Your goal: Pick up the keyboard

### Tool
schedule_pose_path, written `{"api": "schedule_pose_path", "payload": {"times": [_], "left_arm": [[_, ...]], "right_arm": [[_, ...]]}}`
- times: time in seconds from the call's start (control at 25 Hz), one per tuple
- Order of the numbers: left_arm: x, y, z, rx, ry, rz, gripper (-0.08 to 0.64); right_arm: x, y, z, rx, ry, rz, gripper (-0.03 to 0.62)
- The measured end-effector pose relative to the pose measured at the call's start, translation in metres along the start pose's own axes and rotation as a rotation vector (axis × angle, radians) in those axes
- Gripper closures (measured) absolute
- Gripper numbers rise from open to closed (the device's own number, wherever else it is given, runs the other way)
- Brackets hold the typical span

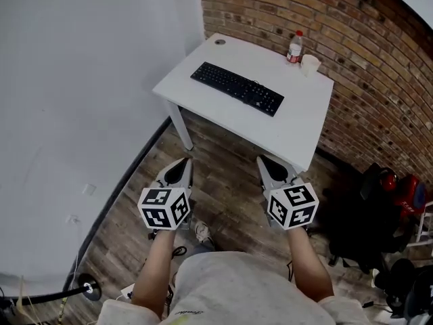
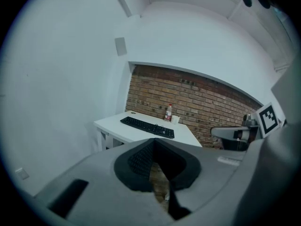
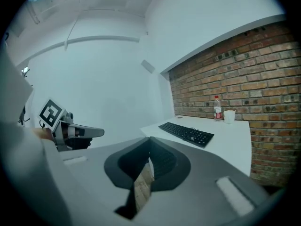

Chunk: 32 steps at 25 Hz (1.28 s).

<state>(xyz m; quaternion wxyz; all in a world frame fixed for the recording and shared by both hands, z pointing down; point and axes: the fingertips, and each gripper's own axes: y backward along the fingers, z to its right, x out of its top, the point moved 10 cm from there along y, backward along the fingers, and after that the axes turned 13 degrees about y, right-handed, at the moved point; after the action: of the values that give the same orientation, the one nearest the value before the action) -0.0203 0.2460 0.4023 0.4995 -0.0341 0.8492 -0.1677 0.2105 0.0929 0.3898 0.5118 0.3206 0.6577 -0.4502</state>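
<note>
While the flat black plastic keyboard [image 1: 237, 88] lies untouched on the white bench [image 1: 308, 124], the left gripper [image 1: 184, 164] and right gripper [image 1: 265, 162] hang well short, fingers [image 1: 180, 173] clenched empty.

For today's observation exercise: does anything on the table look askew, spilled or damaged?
Nothing stands out. The black keyboard lies flat, roughly square with the white table; the bottle and white cup stand upright near the brick wall, with no spill visible.
</note>
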Motion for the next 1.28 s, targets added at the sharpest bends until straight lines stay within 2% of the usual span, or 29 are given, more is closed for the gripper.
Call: {"api": "schedule_pose_path", "payload": {"times": [0.4, 0.68, 1.04, 1.28], "left_arm": [[0.058, -0.034, -0.082, -0.071, 0.017, -0.025, 0.566], [0.084, -0.045, -0.125, -0.101, -0.002, -0.036, 0.566], [0.097, -0.066, -0.146, -0.136, -0.010, -0.060, 0.566], [0.101, -0.095, -0.148, -0.157, -0.028, -0.089, 0.566]], "right_arm": [[0.028, -0.078, -0.023, -0.092, -0.023, -0.040, 0.583], [0.041, -0.114, -0.040, -0.140, -0.034, -0.056, 0.583], [0.042, -0.130, -0.041, -0.193, -0.049, -0.068, 0.583], [0.035, -0.143, -0.024, -0.225, -0.075, -0.071, 0.583]]}}
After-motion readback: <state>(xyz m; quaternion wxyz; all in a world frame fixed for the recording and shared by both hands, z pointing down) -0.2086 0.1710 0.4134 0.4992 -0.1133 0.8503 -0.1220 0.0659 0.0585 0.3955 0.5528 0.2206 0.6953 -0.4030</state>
